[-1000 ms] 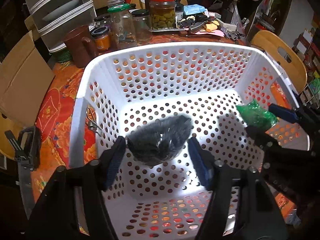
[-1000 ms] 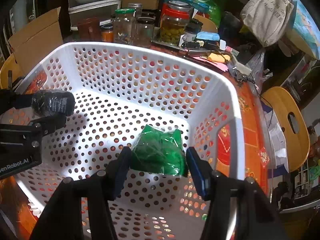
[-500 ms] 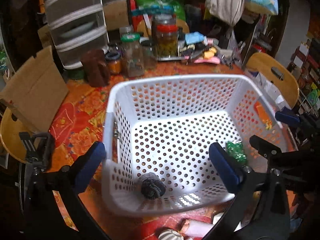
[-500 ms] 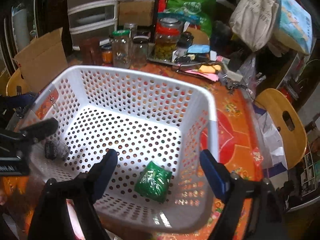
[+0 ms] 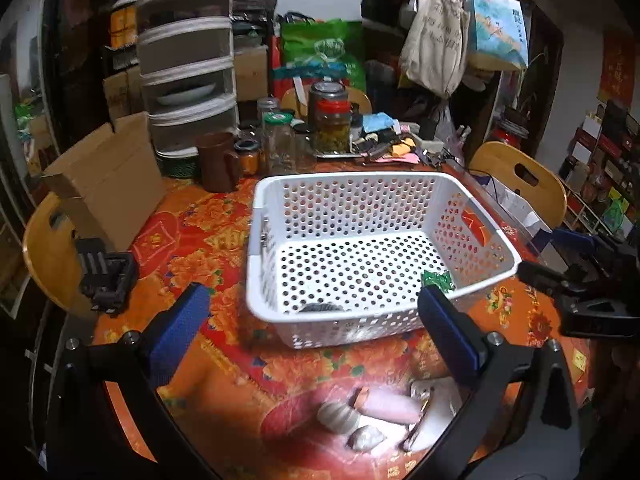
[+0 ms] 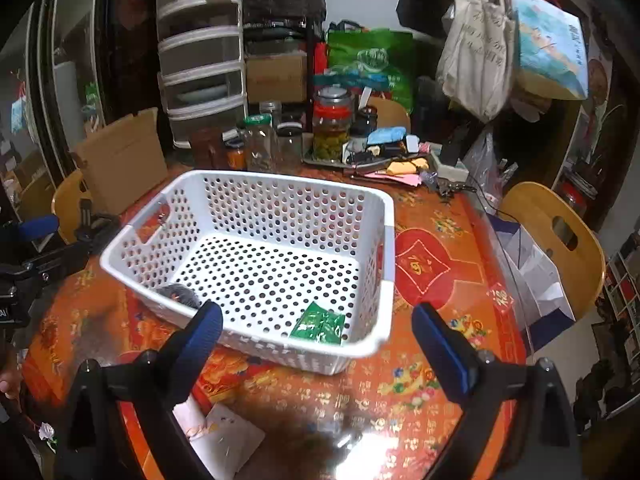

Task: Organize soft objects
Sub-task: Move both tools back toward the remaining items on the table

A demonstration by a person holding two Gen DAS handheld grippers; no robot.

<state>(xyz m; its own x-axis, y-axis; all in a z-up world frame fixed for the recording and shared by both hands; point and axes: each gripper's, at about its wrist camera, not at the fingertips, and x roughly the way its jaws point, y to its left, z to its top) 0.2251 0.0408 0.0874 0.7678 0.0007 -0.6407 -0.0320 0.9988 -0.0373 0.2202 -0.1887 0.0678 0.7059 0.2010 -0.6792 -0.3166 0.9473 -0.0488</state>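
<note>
A white perforated basket (image 5: 348,178) (image 6: 280,182) stands on the red-orange tablecloth. Inside it lie a dark grey fuzzy ball (image 6: 178,294) (image 5: 320,307) at its near left and a green packet (image 6: 318,324) (image 5: 438,280) at its near right. My left gripper (image 5: 316,340) is open and empty, held back above the table in front of the basket. My right gripper (image 6: 320,346) is open and empty, also drawn back from the basket's near rim. More soft items lie on the table near me: a striped grey ball (image 5: 338,416), a pink piece (image 5: 388,404) and a white piece (image 5: 436,412).
Glass jars (image 5: 332,124) (image 6: 330,130), a brown mug (image 5: 216,162), a plastic drawer unit (image 5: 188,80) and clutter stand behind the basket. A cardboard box (image 5: 108,176) and wooden chairs (image 5: 520,176) (image 6: 556,232) flank the table. White paper (image 6: 224,436) lies near my right gripper.
Both grippers let go of their loads into the basket, opened wide, and pulled up and back out of it. The grey ball and green packet now rest on the basket floor.
</note>
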